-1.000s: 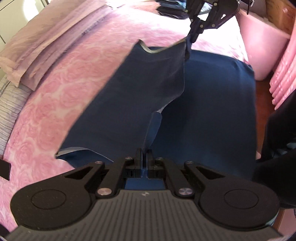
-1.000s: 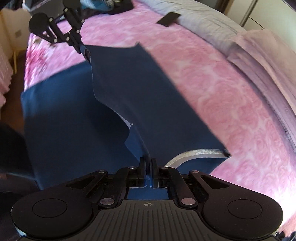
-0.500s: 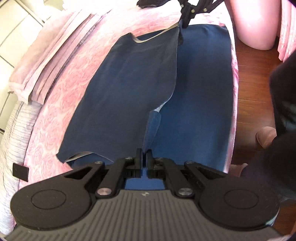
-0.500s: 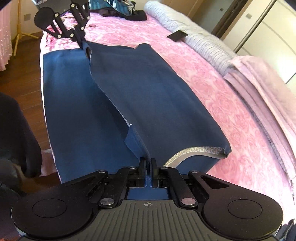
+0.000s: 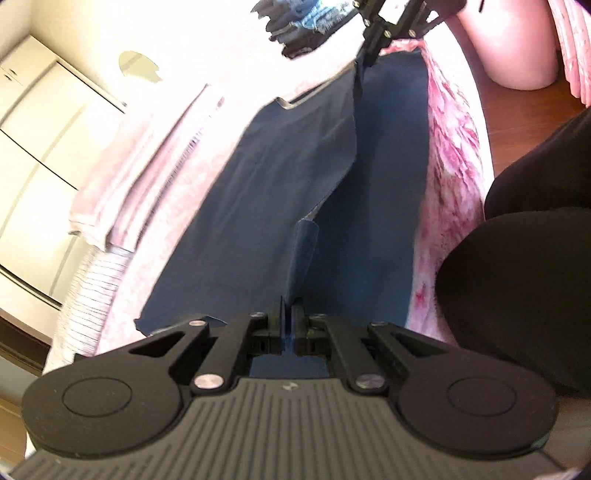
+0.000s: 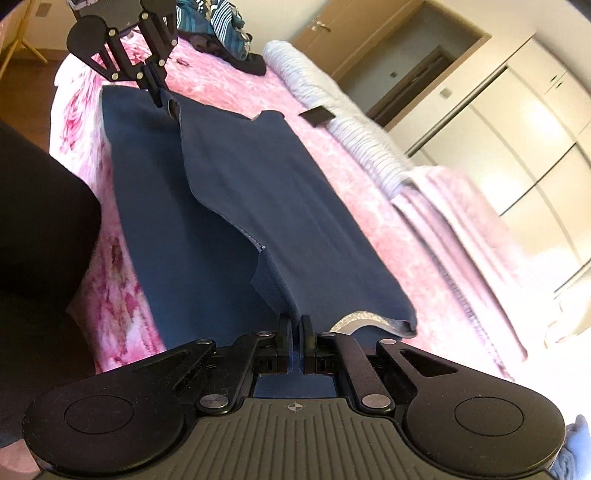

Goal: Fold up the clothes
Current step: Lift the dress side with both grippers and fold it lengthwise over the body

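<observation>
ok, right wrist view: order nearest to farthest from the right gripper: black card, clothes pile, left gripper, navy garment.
1. navy garment: pinched in the right gripper.
2. black card: right of centre, on the striped cover.
3. left gripper: upper left, holding the garment's far edge.
4. clothes pile: top centre, beyond the garment.

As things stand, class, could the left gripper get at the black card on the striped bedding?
Probably not freely: the left gripper is shut on the blue garment, and the card lies beyond the garment across the bed.
</observation>
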A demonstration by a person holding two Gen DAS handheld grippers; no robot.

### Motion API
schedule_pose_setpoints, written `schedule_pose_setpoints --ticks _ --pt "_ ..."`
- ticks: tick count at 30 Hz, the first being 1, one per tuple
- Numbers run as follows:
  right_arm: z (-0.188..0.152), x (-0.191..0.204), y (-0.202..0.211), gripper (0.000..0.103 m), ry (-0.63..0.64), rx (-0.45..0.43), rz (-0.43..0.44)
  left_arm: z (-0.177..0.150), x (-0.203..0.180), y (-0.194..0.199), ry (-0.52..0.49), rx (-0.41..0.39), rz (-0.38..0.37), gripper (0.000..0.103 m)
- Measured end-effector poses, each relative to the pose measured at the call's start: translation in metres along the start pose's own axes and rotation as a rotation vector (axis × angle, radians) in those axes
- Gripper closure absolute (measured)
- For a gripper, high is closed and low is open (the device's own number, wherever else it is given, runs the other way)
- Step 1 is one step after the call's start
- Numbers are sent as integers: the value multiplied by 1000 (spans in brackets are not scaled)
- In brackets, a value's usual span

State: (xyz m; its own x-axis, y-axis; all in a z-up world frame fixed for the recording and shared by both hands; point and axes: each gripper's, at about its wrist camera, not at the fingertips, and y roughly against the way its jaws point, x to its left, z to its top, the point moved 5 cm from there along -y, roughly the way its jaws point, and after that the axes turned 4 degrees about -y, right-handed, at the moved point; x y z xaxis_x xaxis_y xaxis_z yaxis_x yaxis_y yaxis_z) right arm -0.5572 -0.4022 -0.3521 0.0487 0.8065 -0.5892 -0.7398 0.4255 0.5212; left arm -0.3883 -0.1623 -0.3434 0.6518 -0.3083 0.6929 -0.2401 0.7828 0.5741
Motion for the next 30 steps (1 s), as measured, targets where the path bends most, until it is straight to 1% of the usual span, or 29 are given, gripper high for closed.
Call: schedule_pose_setpoints --ticks 3,5,7,9,13,18,20,23,24,25,27,30 --pt "-2 19 7 102 13 -4 -44 -2 -13 10 -44 -22 42 103" --pt "-3 31 9 102 27 16 -53 -3 -21 14 -57 -17 47 103" --pt "-5 40 9 102 39 40 -60 -3 -28 16 -101 -17 63 103" --pt "-9 46 6 102 54 76 -63 -5 -34 14 -128 2 59 103" --pt "-9 59 4 102 64 103 -66 -11 -47 11 -182 17 58 103" --pt "-17 65 11 102 73 122 -66 -15 -57 10 -191 25 54 103" --pt "-20 70 11 101 107 137 -65 -14 -60 7 -196 31 60 102" --pt "-26 85 12 101 188 173 -71 -13 -61 13 -176 51 52 102" --pt "-27 88 16 101 189 175 -70 -13 -61 17 -158 54 43 102" --pt "-26 88 21 101 162 171 -61 -14 -60 22 -131 55 32 98" --pt "-24 85 30 101 74 155 -63 -18 -58 34 -68 61 17 98" --pt "-15 76 37 101 -41 112 -72 -23 -47 50 59 64 35 98"
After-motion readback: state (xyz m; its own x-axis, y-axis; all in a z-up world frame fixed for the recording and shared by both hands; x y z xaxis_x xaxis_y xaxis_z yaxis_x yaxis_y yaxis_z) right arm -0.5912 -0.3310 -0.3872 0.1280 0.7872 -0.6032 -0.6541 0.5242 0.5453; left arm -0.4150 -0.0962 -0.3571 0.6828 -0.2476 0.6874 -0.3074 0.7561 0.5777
